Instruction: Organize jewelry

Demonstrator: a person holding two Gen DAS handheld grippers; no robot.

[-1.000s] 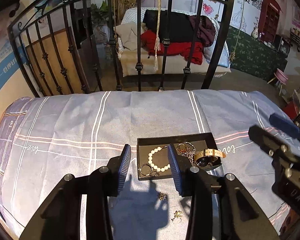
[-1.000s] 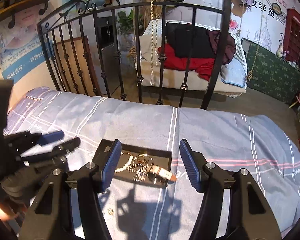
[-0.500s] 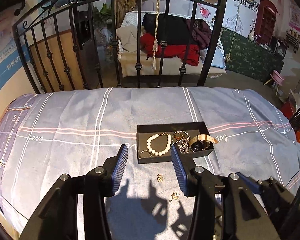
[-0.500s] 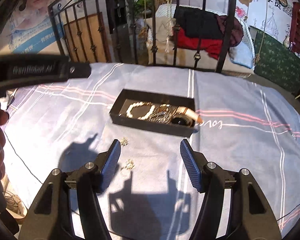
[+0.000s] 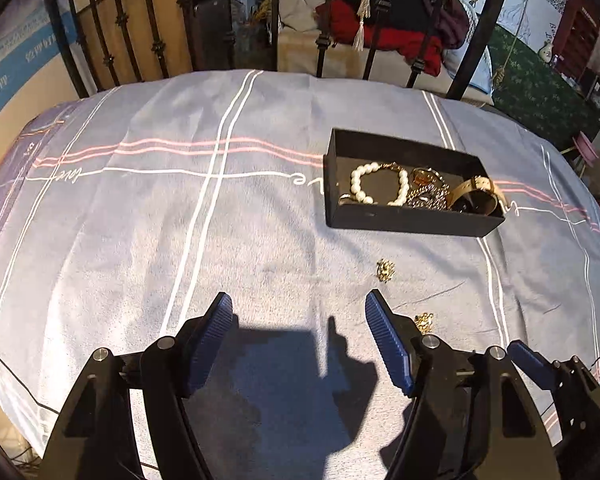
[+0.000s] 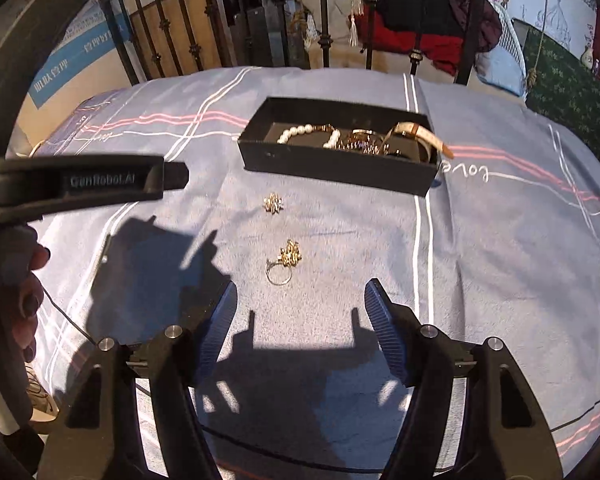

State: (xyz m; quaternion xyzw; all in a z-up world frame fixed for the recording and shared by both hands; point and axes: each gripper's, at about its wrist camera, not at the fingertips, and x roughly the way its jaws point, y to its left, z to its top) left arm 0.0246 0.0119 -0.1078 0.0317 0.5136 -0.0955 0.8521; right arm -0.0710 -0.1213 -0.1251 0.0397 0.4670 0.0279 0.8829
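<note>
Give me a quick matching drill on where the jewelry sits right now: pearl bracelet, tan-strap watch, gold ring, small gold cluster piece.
Things:
1. pearl bracelet
2. tan-strap watch
3. gold ring
4. small gold cluster piece

Places:
A. on the bedsheet, nearest the right gripper
B. in the black box, toward its left end
C. on the bedsheet, just in front of the box
D. in the box, at its right end, strap poking over the rim

Pairs: 1-B, 2-D, 3-A, 4-C
</note>
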